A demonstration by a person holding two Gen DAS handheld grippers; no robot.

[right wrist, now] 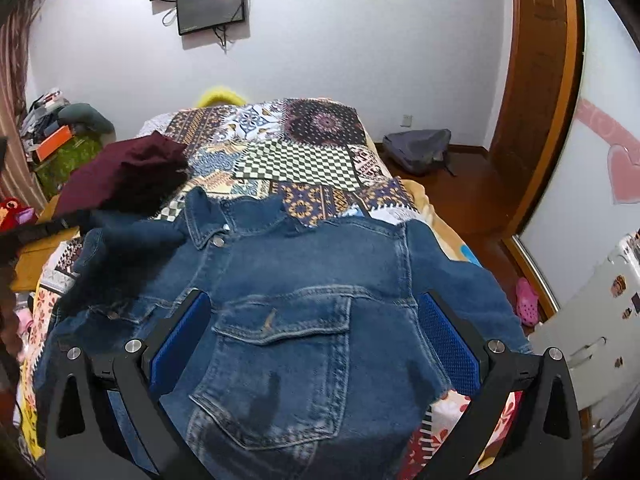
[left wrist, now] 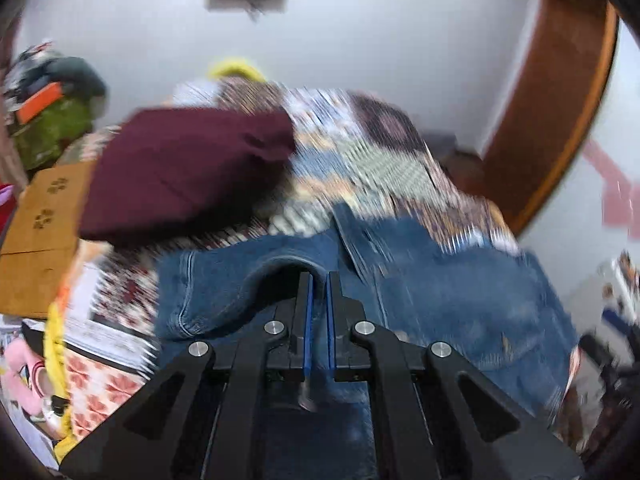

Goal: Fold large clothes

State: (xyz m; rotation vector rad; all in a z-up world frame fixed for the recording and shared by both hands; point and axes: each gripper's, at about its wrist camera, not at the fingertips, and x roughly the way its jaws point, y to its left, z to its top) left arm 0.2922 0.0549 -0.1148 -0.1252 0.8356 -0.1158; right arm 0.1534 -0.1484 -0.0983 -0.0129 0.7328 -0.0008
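Note:
A blue denim jacket [right wrist: 304, 256] lies front-up on the patchwork bedspread [right wrist: 296, 160], collar toward the far end. My left gripper [left wrist: 319, 276] is shut, and a fold of the jacket [left wrist: 460, 300] arches up around its tips, pinched between the blue pads. The left wrist view is blurred by motion. In the right wrist view the jacket's left side is lifted and blurred. My right gripper [right wrist: 314, 300] stands wide open just above the chest pocket, with the pads apart from the cloth on both sides. A maroon garment [right wrist: 128, 176] lies bunched at the bed's left.
A cardboard box [left wrist: 36, 240] and a pile of clutter [right wrist: 64, 140] stand left of the bed. On the floor to the right are a grey backpack [right wrist: 418, 150] and a pink shoe [right wrist: 526, 302], with a wooden door [right wrist: 536, 100] behind. A white appliance [right wrist: 592, 320] stands near right.

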